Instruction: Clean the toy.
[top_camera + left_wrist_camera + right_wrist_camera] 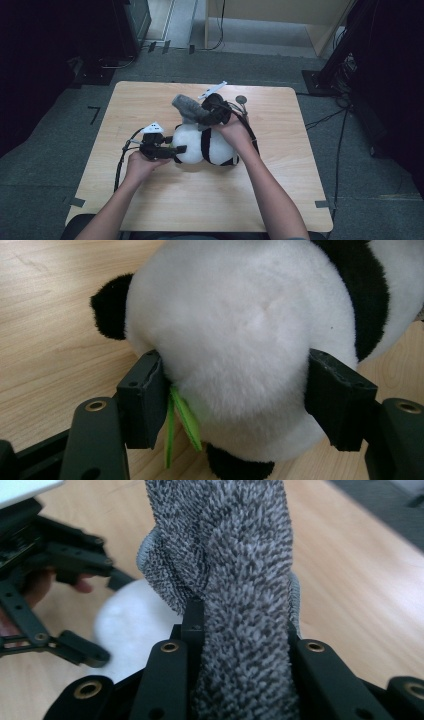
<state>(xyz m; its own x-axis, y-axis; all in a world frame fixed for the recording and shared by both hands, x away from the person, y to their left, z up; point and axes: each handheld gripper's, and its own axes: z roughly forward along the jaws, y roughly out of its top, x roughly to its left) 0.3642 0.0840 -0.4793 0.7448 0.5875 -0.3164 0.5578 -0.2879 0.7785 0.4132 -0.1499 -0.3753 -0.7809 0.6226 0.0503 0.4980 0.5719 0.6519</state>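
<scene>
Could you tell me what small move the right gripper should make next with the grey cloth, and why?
Probably lower the grey cloth onto the panda toy. The right gripper has it clamped and lifted just above the toy, which the left gripper squeezes steady on the table.

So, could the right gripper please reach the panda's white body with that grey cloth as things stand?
Probably yes. The right gripper is shut on the grey cloth just beyond the panda, which the left gripper clamps. Nothing lies between them.
</scene>
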